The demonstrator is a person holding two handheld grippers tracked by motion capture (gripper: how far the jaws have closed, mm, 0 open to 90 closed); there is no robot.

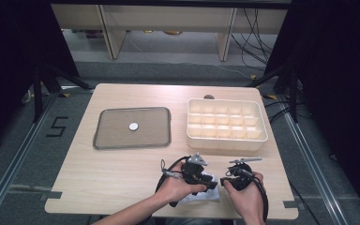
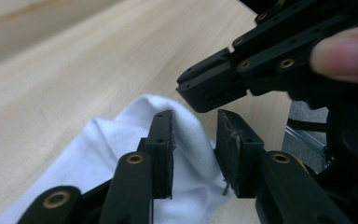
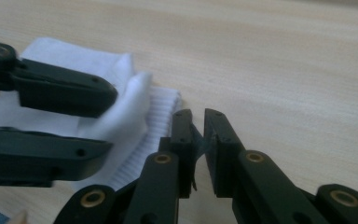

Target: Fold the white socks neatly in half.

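1. The white sock [image 1: 201,191] lies flat at the table's [image 1: 117,173] near edge, well short of the compartment box [image 1: 226,123]; its long axis runs roughly along that edge, ribbed cuff [image 3: 156,122] toward the right gripper [image 3: 199,122].
2. Left gripper [image 2: 193,135]: jaws apart over the sock, gripping nothing.
3. Right gripper: jaws narrowly apart, just beside the cuff.
4. The right gripper view shows the cuff's ribbing.

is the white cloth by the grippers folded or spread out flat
Folded. The white cloth lies bunched in overlapping layers, a ribbed edge showing beneath a smooth fold, on the table near its front edge.
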